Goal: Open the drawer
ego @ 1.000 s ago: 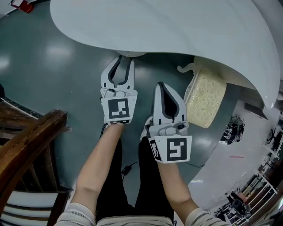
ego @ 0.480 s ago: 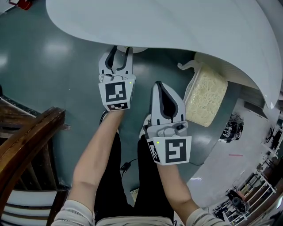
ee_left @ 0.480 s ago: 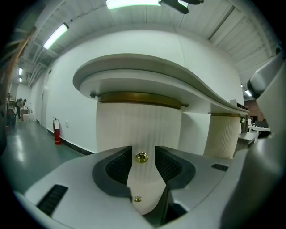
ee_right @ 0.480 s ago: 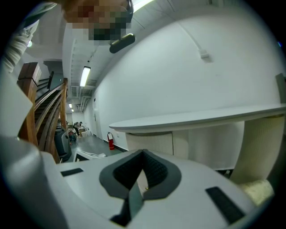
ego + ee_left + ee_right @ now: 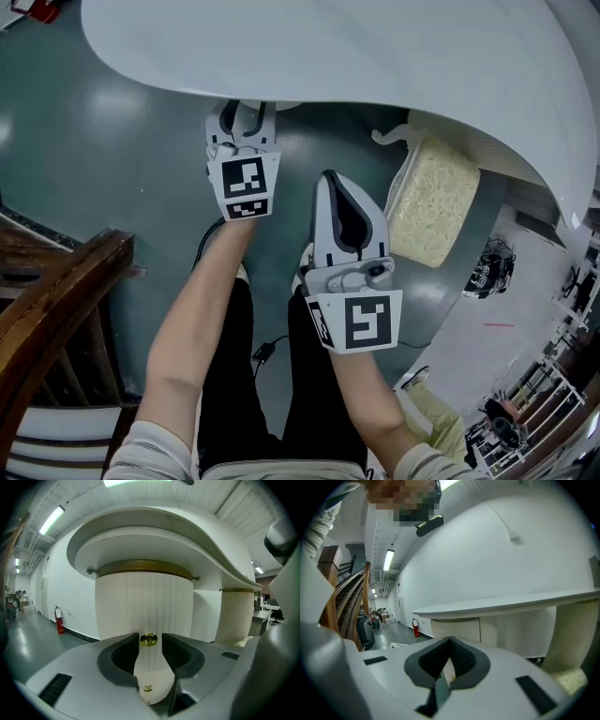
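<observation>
Left gripper [image 5: 242, 114] just opened wide, clamping nothing; right gripper [image 5: 333, 181] jaws together.

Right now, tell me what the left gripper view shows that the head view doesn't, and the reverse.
Left gripper view only: a brass knob on a ribbed cream front, sighted between jaws that have just been opening, and a fire extinguisher. Head view only: the person's forearms and a black cable on the floor. Both: the left gripper and the white tabletop.

Shut drawer front [image 5: 145, 606], cream and ribbed, curved with the round pedestal [image 5: 112, 602] under the white tabletop [image 5: 154, 531]; seams too faint to trace; round brass knob [image 5: 149, 639] at mid-front, smaller brass stud [image 5: 147, 688] below
</observation>
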Available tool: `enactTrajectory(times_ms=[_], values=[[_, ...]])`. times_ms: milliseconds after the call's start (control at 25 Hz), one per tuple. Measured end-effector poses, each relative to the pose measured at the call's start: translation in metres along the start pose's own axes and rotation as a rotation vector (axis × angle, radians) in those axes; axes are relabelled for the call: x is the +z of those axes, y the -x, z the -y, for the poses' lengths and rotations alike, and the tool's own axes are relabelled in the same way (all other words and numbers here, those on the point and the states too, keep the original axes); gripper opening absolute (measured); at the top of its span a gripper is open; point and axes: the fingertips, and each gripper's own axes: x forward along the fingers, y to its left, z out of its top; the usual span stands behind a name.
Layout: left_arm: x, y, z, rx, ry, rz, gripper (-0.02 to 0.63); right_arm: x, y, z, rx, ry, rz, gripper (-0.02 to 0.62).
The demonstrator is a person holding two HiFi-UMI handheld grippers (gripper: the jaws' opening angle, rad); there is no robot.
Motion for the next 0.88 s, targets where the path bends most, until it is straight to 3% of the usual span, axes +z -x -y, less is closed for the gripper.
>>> enactTrajectory(times_ms=[160, 560, 880], values=[[-0.0054, -0.0035, -0.0067, 0.014, 0.010, -0.013, 0.140, -0.0044, -0.0005, 0.0035, -0.006, 0.000, -0.008, 0.014], [-0.0032, -0.0044, -0.0043, -0.029, -0.070, -0.008, 0.106, -0.0067, 0.0024, 0.0036, -0.011, 0.002, -0.021, 0.014], [-0.0059, 0.0034, -0.0033, -0.014, -0.051, 0.001, 0.104, -0.0073, 0.0081, 0.0056, -0.021, 0.001, -0.023, 0.014]])
